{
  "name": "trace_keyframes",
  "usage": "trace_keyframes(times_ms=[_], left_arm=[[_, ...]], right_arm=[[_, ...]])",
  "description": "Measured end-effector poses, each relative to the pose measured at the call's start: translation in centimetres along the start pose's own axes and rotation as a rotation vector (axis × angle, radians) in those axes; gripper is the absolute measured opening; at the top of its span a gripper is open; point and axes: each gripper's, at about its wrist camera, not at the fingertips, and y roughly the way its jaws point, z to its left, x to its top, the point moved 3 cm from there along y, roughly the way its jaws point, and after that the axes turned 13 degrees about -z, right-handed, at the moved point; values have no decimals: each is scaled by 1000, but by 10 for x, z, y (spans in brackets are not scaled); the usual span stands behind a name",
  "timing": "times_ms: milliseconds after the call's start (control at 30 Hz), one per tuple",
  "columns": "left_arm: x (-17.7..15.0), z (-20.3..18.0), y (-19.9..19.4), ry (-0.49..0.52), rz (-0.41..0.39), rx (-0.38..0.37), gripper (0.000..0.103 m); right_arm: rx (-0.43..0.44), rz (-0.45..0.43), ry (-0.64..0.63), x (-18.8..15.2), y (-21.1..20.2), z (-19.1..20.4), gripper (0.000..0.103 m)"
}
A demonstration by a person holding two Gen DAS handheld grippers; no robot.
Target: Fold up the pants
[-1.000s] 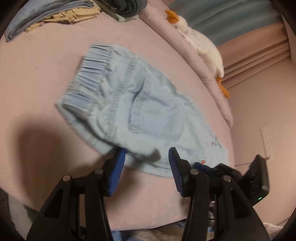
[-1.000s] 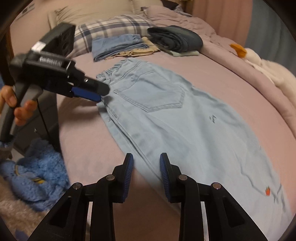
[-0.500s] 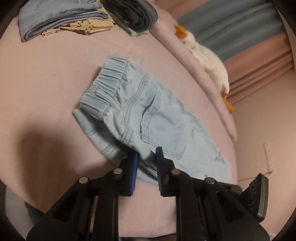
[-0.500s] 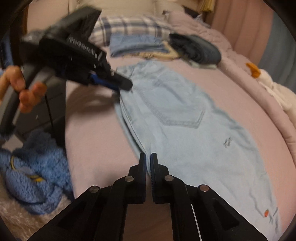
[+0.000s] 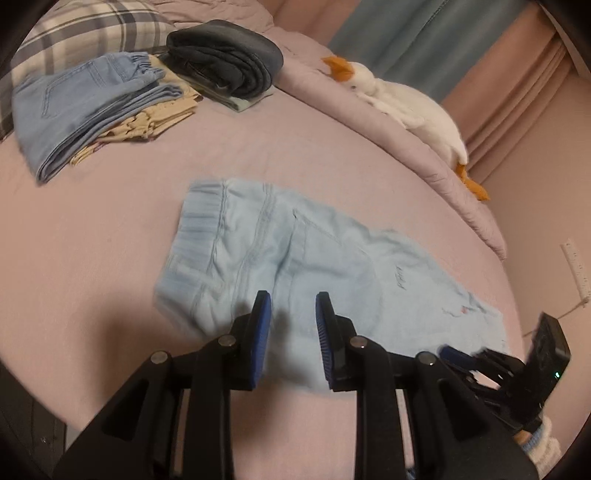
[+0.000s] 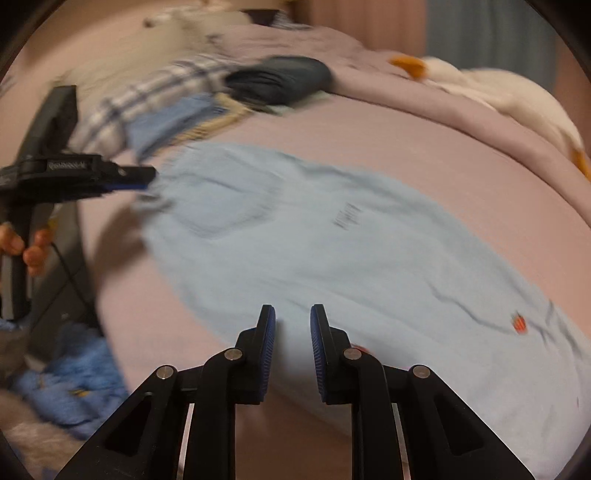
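Note:
Light blue denim pants (image 5: 295,254) lie flat on the pink bed sheet (image 5: 92,258), elastic waistband toward the pillows and legs running right. My left gripper (image 5: 292,306) hovers open over the near edge at the seat, holding nothing. In the right wrist view the pants (image 6: 332,240) are blurred by motion. My right gripper (image 6: 291,314) is open above the near edge of the leg, nothing between its fingers. The left gripper (image 6: 142,181) shows at the waistband end, held by a person's hand (image 6: 33,254). The right gripper (image 5: 452,352) shows near the leg hem.
Folded jeans and beige clothes (image 5: 99,103) and a dark folded garment (image 5: 225,55) are stacked by a plaid pillow (image 5: 74,29). A white goose plush (image 5: 406,107) lies on the rolled blanket at the far side. A blue fluffy item (image 6: 74,387) sits on the floor beside the bed.
Both grippers closed on the pants' near edge half a second ago and have now opened and let go. The pants lie flatter and farther onto the bed.

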Motion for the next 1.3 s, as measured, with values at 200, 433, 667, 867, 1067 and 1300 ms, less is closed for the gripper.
trace_keyframes(times_ms=[200,433,667,867,1067,1300], left_arm=[[-16,32,21,-13,87,102,9],[-7,25,6,-16,79,81,38],[-15,-63,20,124,94,-64,60],[-52,-147,51,214,211,-249,60],[-90,-190,80,247,320,-316,58],[-102,-176,96,303,341,-244,40]], right_arm=[[36,56,122,-24,-9,-18,19],[-140,-155,601,-58,-103,-129,30],[-546,-376,1211,-177,-214,-232,45],[-501,-484,1324,-196,-208,-261,54],[-521,-474,1243,-175,-189,-271,21],[-515,-422,1262,-203,-203,-282,10]])
